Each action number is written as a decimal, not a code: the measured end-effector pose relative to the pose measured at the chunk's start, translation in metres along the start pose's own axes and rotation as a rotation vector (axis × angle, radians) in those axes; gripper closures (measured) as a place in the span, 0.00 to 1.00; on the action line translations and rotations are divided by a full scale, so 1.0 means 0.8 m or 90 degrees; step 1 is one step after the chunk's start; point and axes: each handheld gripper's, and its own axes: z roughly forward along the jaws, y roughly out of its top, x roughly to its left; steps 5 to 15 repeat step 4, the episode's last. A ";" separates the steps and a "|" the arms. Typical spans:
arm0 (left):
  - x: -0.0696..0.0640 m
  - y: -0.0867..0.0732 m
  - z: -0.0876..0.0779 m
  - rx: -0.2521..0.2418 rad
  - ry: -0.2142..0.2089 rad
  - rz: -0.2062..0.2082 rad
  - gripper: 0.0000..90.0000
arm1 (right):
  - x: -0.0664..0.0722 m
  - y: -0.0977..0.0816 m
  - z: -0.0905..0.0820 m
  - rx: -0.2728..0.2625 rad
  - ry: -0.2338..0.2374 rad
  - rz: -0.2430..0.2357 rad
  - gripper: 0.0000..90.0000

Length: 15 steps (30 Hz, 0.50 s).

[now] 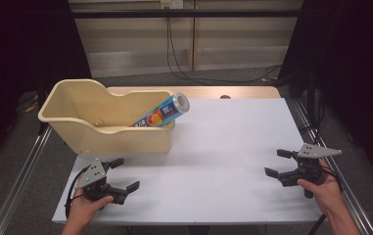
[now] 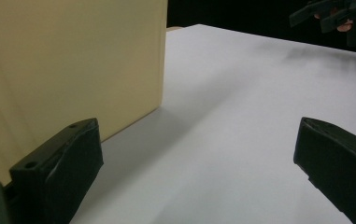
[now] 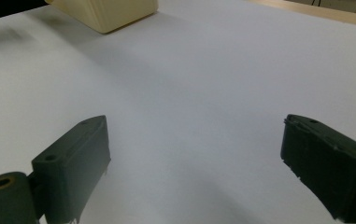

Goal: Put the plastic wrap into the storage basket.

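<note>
In the high view, the person's left hand [image 1: 87, 204] held the left gripper [image 1: 124, 174] at the near left edge of the white-covered counter [image 1: 223, 161]. Its two black jaws stood wide apart with nothing between them. The right hand [image 1: 323, 188] held the right gripper [image 1: 278, 162] near the right edge, and its jaws were likewise spread wide and empty, pointing toward the middle of the counter.

In the left gripper view, bare white counter [image 2: 222, 140] lay between the jaws. Just beyond the left-hand jaw rose the flat side wall of the cream plastic bin [image 2: 68, 65], close to it but not touching. Far beyond the right-hand jaw, at the counter's other side, the right gripper [image 2: 327, 16] showed dark and small.

In the right gripper view, only white counter [image 3: 203, 93] lay between and ahead of the jaws. Well beyond the left-hand jaw sat a corner of the cream plastic bin [image 3: 105, 11].

Farther off in the high view, the cream plastic bin [image 1: 76, 105] stood beyond the left gripper's jaws, on the counter's far left part. A blue printed cylindrical can with a silver end [image 1: 164, 111] lay tilted inside it, its silver end raised over the bin's right rim. Behind the counter, black cables [image 1: 184, 68] hung down a pale wall to the floor.
</note>
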 end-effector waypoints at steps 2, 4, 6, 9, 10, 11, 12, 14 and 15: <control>0.000 0.000 0.000 0.000 0.000 0.001 0.01 | 0.000 0.000 0.001 0.004 -0.004 -0.001 0.08; 0.000 0.000 -0.001 0.000 0.003 0.001 0.01 | 0.001 0.000 0.003 0.004 0.000 0.000 0.08; 0.000 0.000 -0.001 0.000 0.003 0.001 0.01 | 0.001 0.000 0.003 0.004 0.000 0.000 0.08; 0.000 0.000 -0.001 0.000 0.003 0.001 0.01 | 0.001 0.000 0.003 0.004 0.000 0.000 0.08; 0.000 0.000 -0.001 0.000 0.003 0.001 0.01 | 0.001 0.000 0.003 0.004 0.000 0.000 0.08; 0.000 0.000 -0.001 0.000 0.003 0.001 0.01 | 0.001 0.000 0.003 0.004 0.000 0.000 0.08; 0.000 0.000 -0.001 0.000 0.003 0.001 0.01 | 0.001 0.000 0.003 0.004 0.000 0.000 0.08; 0.000 0.000 -0.001 0.000 0.003 0.001 0.01 | 0.001 0.000 0.003 0.004 0.000 0.000 0.08; 0.000 0.000 -0.001 0.000 0.003 0.001 0.01 | 0.001 0.000 0.003 0.004 0.000 0.000 0.08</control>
